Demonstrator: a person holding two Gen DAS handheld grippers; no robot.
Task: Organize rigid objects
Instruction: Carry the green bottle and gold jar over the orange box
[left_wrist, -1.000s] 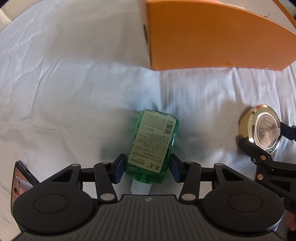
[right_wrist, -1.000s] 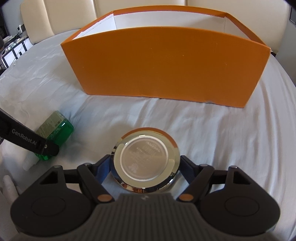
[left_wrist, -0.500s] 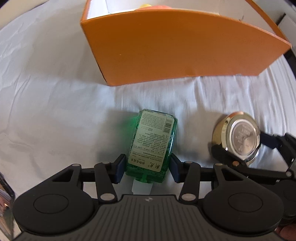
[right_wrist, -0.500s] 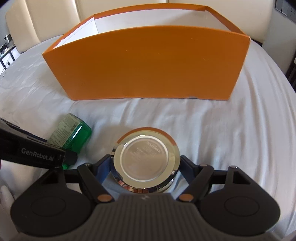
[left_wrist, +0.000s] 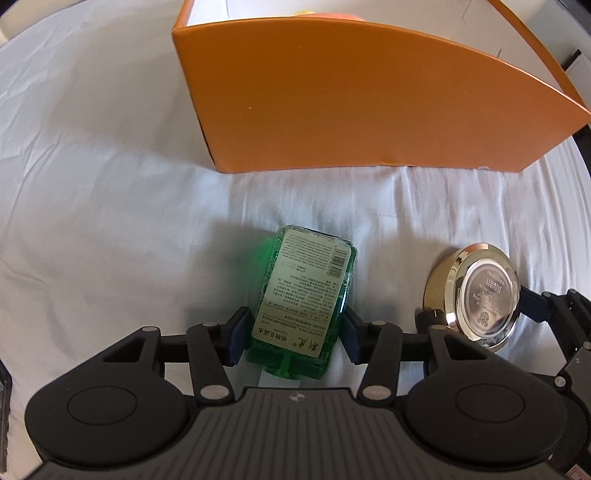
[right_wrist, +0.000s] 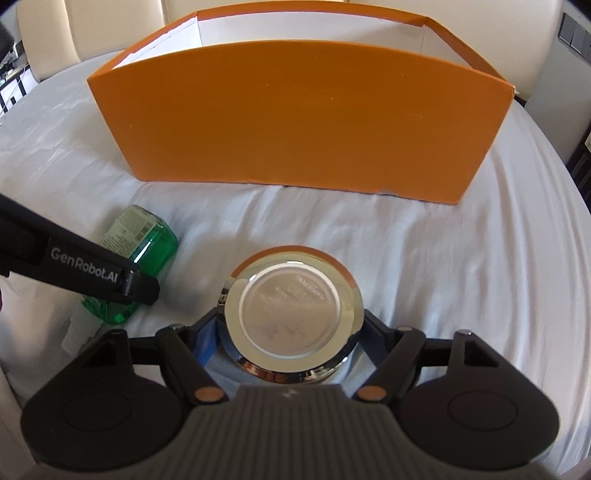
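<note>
While the left gripper (left_wrist: 297, 334) clamps a green bottle (left_wrist: 304, 299), the right gripper (right_wrist: 290, 341), closing, apparently grips a round metal tin (right_wrist: 291, 314) before the orange box (right_wrist: 303, 125).

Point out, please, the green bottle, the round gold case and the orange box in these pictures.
green bottle (left_wrist: 308, 291): left wrist view, on its back label.
round gold case (right_wrist: 290, 308): right wrist view, on its flat upturned face.
orange box (right_wrist: 303, 125): right wrist view, on its near outer wall.

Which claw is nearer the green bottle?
Left. The left claw grips the green bottle on both sides; the right claw sits beside it, around the round shiny tin.
</note>
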